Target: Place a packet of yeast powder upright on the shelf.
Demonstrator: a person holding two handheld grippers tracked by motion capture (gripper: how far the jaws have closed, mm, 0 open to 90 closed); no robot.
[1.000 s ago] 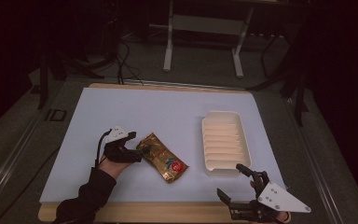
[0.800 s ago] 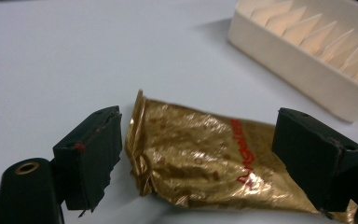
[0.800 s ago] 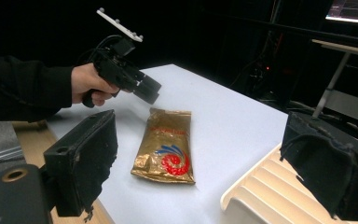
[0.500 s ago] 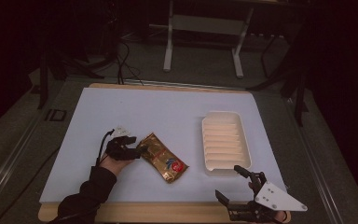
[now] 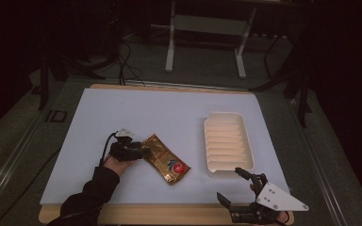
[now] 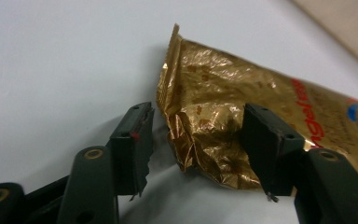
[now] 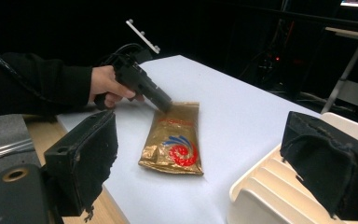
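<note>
Jaws of the left gripper [image 6: 193, 140] are spreading wide around the gold packet's [image 5: 166, 158] crumpled end; the right gripper [image 5: 238, 186] is gaping empty just beside the white tray [image 5: 227, 141].

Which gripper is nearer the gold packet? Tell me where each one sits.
Left. The left gripper has its open jaws around the gold packet at its crumpled end. The right gripper waits open near the table's front edge, beside the tray.

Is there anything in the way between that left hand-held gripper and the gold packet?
Nothing visible. The left hand-held gripper is open, with the crumpled end of the gold packet already lying between its jaws on the white table.
</note>
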